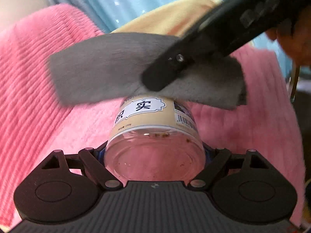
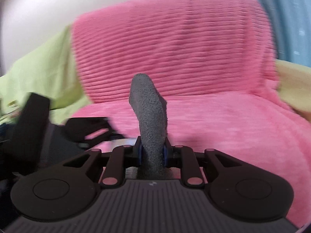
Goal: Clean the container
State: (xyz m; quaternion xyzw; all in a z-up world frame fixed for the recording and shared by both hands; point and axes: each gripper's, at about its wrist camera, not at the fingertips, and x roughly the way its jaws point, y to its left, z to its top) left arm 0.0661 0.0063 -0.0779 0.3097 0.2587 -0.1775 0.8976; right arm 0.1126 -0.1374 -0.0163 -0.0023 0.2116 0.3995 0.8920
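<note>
Jaws of the left gripper (image 1: 154,151) pinch the base of a clear plastic jar with a cream paper label (image 1: 154,136), which fills the lower middle of the left wrist view and points away from the camera. Jaws of the right gripper (image 2: 152,153) are pressed on a folded grey fleecy cloth (image 2: 149,120), which rises in the centre of the right wrist view. In the left wrist view that cloth (image 1: 101,66) lies across the far end of the jar, in the middle of the frame, with the right gripper (image 1: 161,77) coming in from the upper right.

To wipe well, I judge the left grip should hold the jar steady while the cloth is pushed firmly against it and drawn round, the jar being turned so each side meets the cloth. Too loose a hold on the cloth would let it slip.

Small brown crumbs cling inside the clear wall just under the label, so the jar looks not yet clean. Whether it has a lid is hidden by the cloth. A pink ribbed plush blanket (image 1: 38,77) lies behind.
</note>
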